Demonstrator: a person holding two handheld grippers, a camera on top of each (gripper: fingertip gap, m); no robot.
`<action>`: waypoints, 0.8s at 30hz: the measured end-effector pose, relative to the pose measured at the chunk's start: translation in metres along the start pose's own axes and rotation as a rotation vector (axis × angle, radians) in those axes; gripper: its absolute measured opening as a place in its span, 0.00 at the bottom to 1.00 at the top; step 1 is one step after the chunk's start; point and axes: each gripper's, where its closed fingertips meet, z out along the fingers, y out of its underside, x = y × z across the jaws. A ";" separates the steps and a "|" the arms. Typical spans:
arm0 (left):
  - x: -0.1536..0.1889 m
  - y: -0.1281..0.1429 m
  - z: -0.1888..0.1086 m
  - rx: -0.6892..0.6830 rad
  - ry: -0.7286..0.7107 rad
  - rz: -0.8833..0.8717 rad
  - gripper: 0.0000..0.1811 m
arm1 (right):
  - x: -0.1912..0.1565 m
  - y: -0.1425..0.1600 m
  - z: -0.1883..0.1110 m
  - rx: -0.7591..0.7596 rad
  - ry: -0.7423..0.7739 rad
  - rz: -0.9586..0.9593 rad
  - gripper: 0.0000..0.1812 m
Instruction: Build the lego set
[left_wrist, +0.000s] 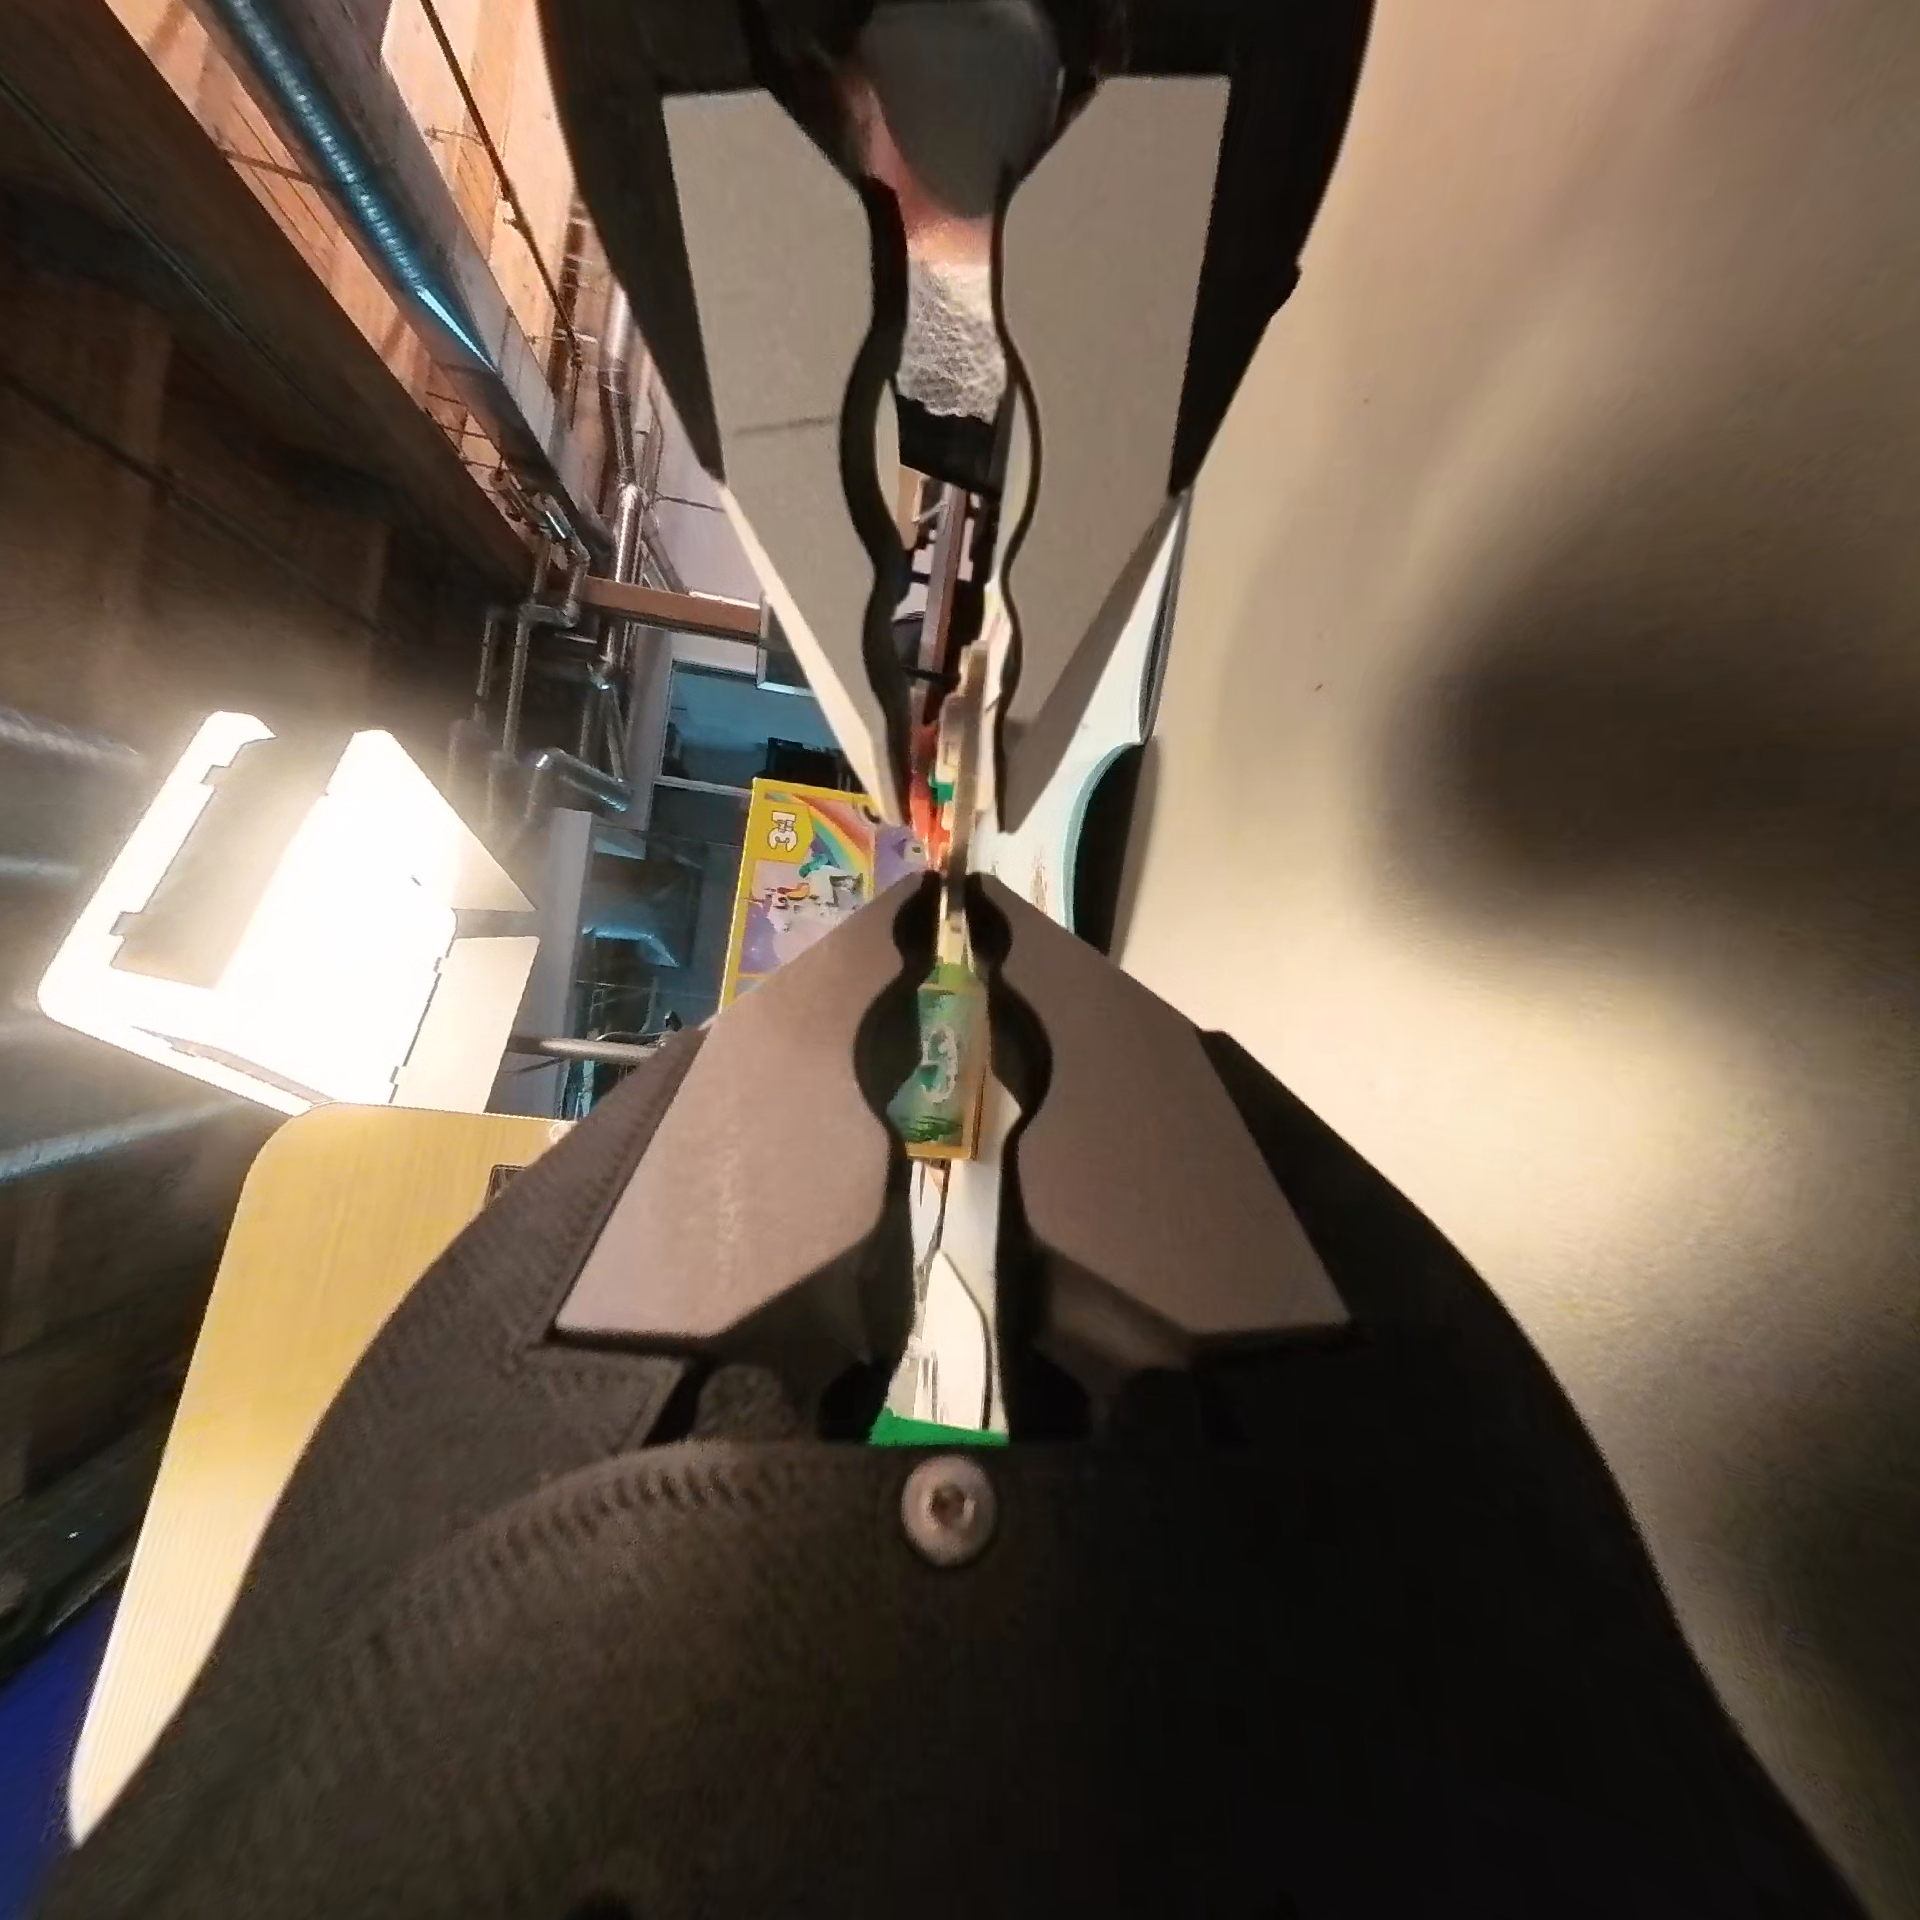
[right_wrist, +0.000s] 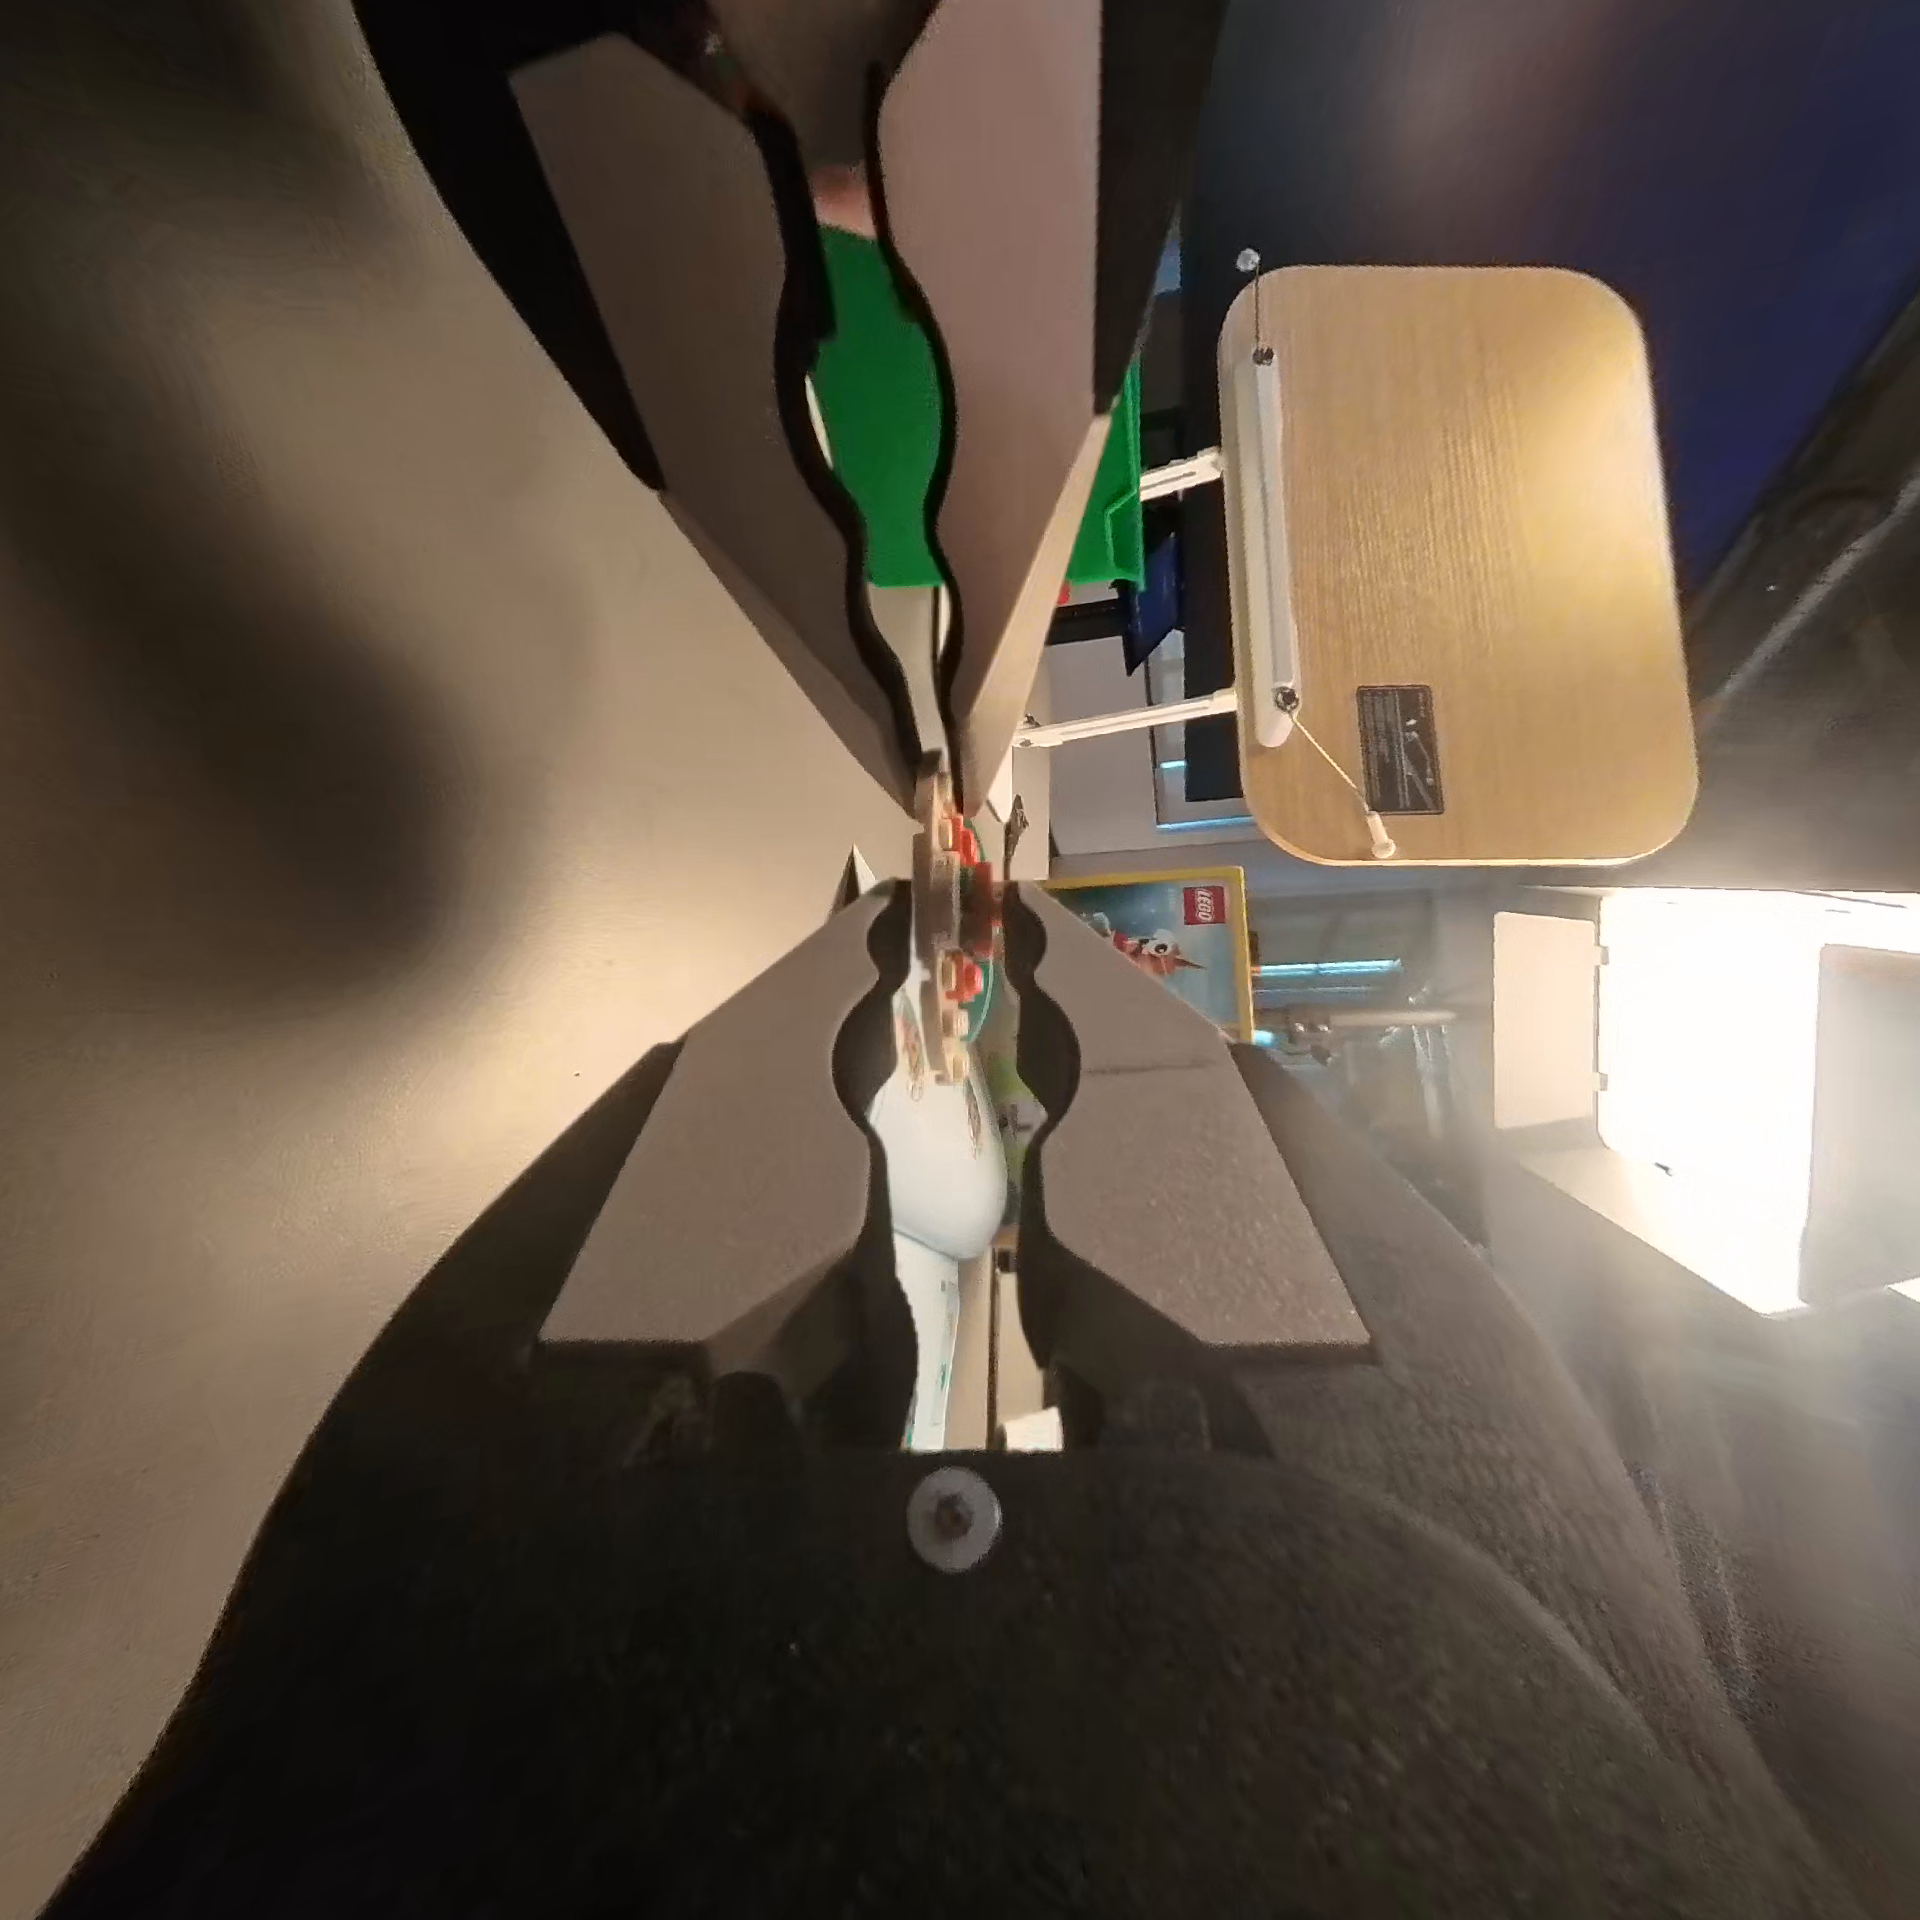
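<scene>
Right wrist view: both grippers (right_wrist: 951, 883) tip-to-tip on tan lego plate (right_wrist: 935, 904).

A blown-out lamp (left_wrist: 260, 914) glares sideways, throwing soft dark shadows on the table (left_wrist: 1558, 623); fisheye edges smear and blur.

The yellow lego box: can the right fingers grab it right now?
Probably not: the right fingers are shut on the tan-and-red lego piece, and the box sits farther behind.

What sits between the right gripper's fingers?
In the right wrist view, the right gripper pinches a tan plate carrying red studs.
</scene>
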 end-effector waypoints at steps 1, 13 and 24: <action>0.001 0.000 0.000 -0.001 0.004 0.001 0.02 | -0.001 0.002 0.001 -0.006 -0.003 -0.002 0.09; 0.005 0.001 0.001 -0.025 0.041 -0.036 0.02 | -0.003 0.005 0.002 -0.076 0.055 -0.194 0.06; 0.009 -0.003 0.001 0.001 0.061 -0.051 0.02 | -0.007 0.006 0.001 -0.041 0.038 -0.117 0.06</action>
